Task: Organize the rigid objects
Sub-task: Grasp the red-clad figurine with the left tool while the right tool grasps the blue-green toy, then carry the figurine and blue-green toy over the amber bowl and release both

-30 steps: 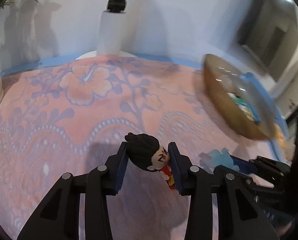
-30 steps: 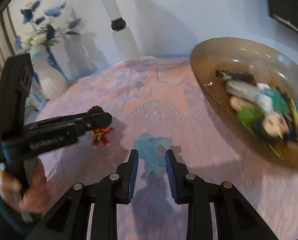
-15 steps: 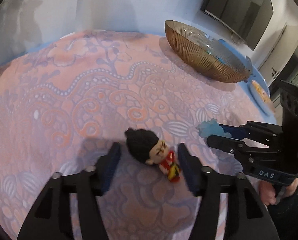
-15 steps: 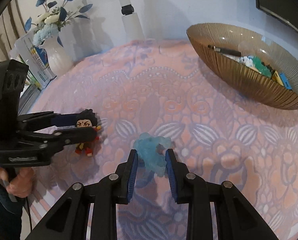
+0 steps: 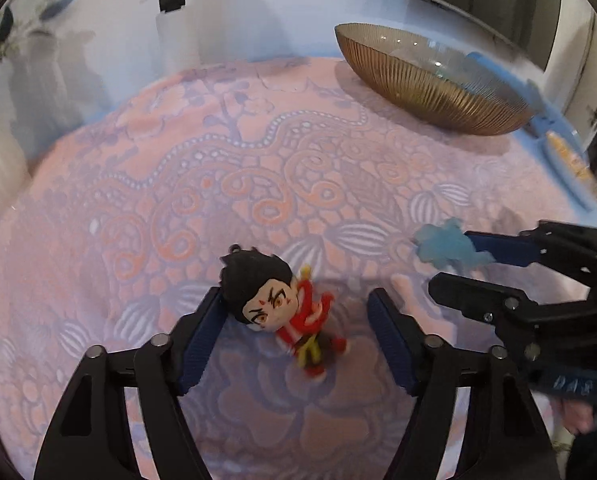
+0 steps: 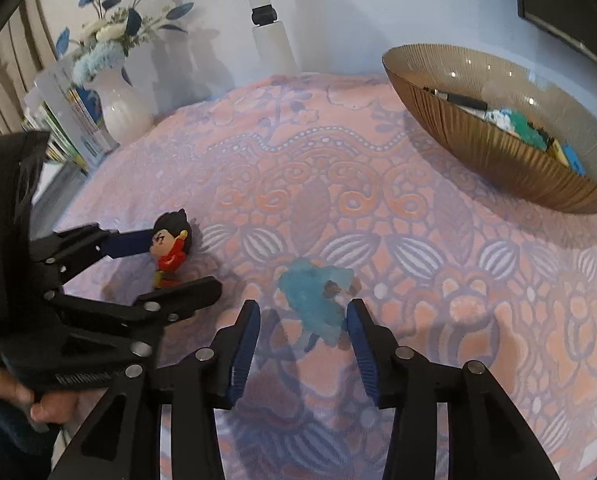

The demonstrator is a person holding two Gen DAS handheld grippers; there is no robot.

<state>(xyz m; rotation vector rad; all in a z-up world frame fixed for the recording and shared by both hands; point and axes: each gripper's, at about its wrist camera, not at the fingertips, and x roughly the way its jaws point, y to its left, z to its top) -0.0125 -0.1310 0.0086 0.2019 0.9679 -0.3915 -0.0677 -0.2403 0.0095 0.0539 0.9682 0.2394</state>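
Left gripper (image 5: 294, 340) released, jaws wide around red-clad figurine (image 5: 286, 312) lying on patterned cloth (image 5: 258, 160). Right gripper (image 6: 303, 340) released, straddling blue figure (image 6: 318, 296). Bowl (image 6: 498, 152) far right.

The only lettering that can be made out is raised characters reading "DAS" on the black body of the right gripper (image 5: 450, 268), near right in the left wrist view. The left gripper (image 6: 166, 260) carries a raised line of letters on its near side in the right wrist view, too blurred to read. Print on the boxes (image 6: 74, 120) beside the vase is illegible.
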